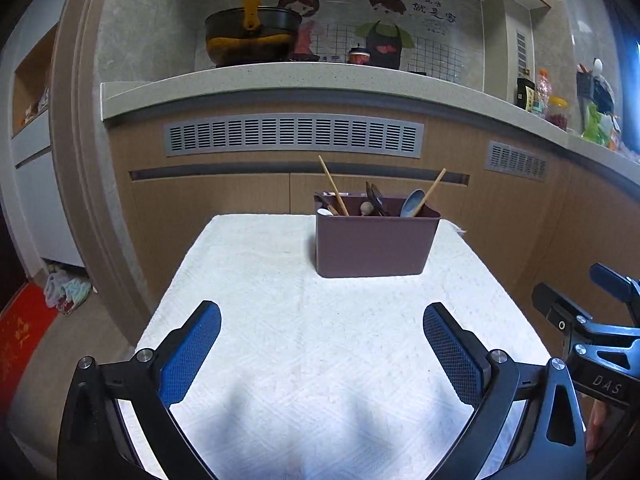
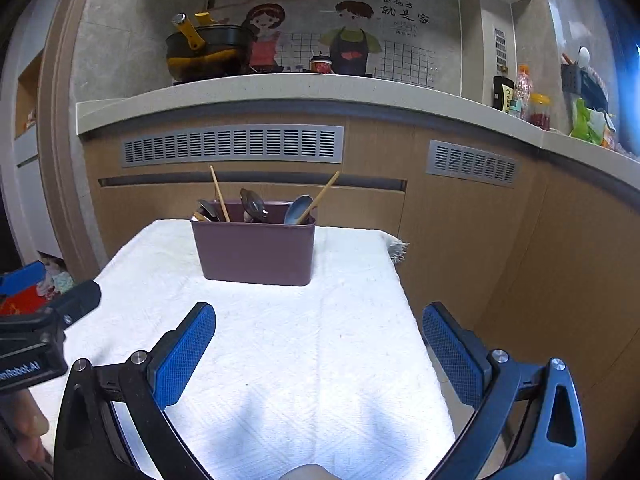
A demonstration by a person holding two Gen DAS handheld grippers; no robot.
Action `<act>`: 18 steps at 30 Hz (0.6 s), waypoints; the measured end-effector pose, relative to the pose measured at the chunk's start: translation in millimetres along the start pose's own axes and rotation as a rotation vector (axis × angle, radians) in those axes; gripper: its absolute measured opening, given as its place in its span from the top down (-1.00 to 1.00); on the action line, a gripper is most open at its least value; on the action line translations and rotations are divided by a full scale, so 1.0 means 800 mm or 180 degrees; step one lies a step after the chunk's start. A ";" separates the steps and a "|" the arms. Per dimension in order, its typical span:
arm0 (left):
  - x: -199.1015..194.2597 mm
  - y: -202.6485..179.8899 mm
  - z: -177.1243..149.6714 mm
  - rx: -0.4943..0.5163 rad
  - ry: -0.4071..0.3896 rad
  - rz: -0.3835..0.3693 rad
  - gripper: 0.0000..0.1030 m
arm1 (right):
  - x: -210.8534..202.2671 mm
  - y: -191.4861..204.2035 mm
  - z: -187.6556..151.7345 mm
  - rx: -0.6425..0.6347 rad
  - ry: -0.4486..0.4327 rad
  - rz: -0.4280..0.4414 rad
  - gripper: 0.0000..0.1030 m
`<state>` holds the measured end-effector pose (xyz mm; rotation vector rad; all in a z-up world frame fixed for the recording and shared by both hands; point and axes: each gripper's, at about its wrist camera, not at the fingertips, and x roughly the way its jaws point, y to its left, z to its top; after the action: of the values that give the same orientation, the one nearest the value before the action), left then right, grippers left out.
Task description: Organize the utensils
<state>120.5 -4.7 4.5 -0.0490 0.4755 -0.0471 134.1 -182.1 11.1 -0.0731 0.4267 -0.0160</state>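
A plum-coloured utensil holder [image 1: 374, 246] [image 2: 256, 254] stands at the far end of a table under a white cloth [image 1: 304, 344] [image 2: 280, 344]. Two wooden chopsticks [image 1: 333, 186] [image 2: 322, 198], a blue-grey spoon [image 1: 412, 203] [image 2: 298, 209] and several dark metal utensils [image 1: 376, 200] [image 2: 252, 205] stick up from it. My left gripper [image 1: 322, 312] hangs open over the cloth, well short of the holder, nothing between its blue pads. My right gripper [image 2: 319, 312] is open too, above the cloth's right side, also empty. Each gripper shows at the edge of the other's view.
Behind the table runs a wooden cabinet front with grey vent grilles [image 1: 294, 134] [image 2: 232, 145] under a pale counter [image 1: 280, 76]. A dark pot [image 1: 252, 36] [image 2: 208, 54] sits on it, bottles and jars [image 1: 540, 96] [image 2: 520, 94] to the right. Cloths lie on the floor [image 1: 66, 292] at left.
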 end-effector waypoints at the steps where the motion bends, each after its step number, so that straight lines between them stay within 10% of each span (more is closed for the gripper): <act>1: 0.000 -0.001 0.000 0.0005 0.0009 0.0004 -0.96 | -0.001 0.000 0.000 0.0001 -0.0001 0.0023 -1.00; 18: 0.001 -0.002 -0.002 -0.0013 0.0071 -0.0001 -0.96 | 0.007 -0.004 -0.008 0.0050 0.0115 0.0107 -1.00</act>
<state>120.5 -6.7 2.7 -0.0524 0.4979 -0.0469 136.4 -186.0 3.5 -0.0503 0.4638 0.0123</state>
